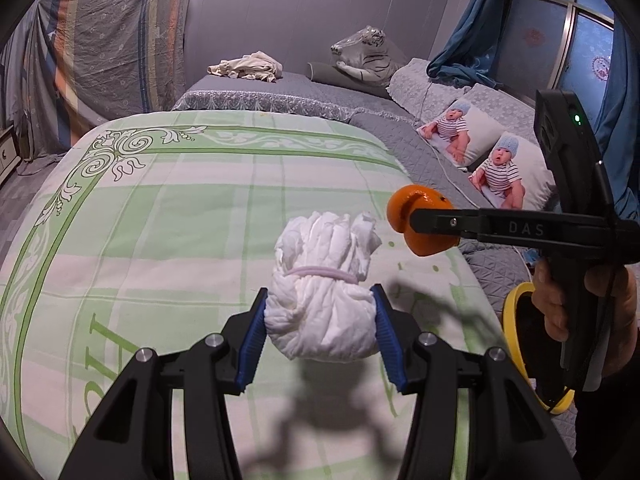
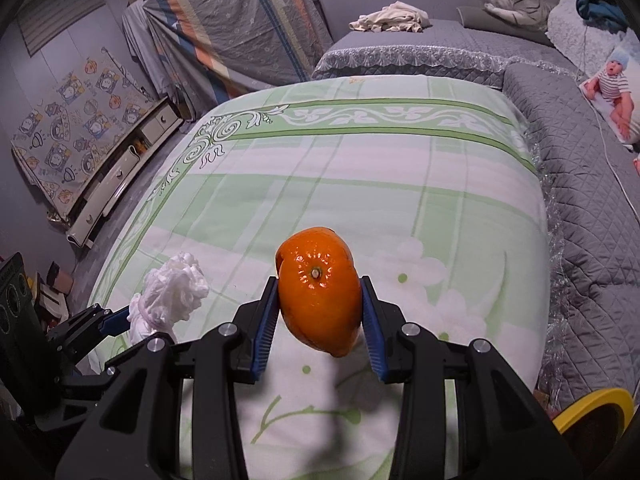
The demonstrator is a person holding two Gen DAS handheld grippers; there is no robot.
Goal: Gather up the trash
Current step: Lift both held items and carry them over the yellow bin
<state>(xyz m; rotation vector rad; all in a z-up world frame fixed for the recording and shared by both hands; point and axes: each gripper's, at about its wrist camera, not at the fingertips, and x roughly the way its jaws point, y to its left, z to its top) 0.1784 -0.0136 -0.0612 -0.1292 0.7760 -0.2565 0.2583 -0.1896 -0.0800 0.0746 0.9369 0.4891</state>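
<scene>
Your left gripper (image 1: 320,320) is clamped on the wad (image 1: 322,292), soft, light and banded at its waist, held above the bed (image 1: 160,208) at centre view. Your right gripper (image 2: 320,312) squeezes the peel (image 2: 320,292), which looks hollow, slick and easily crushed, so hold it by its broad sides. The bin (image 1: 514,312), at 4 o'clock past the bed's edge, has open room above it.

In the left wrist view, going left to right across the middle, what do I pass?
Green patterned bedcover → white diaper bundle held in the left hand-held gripper → orange peel held in the right hand-held gripper → yellow-rimmed bin → the person's right hand.
</scene>
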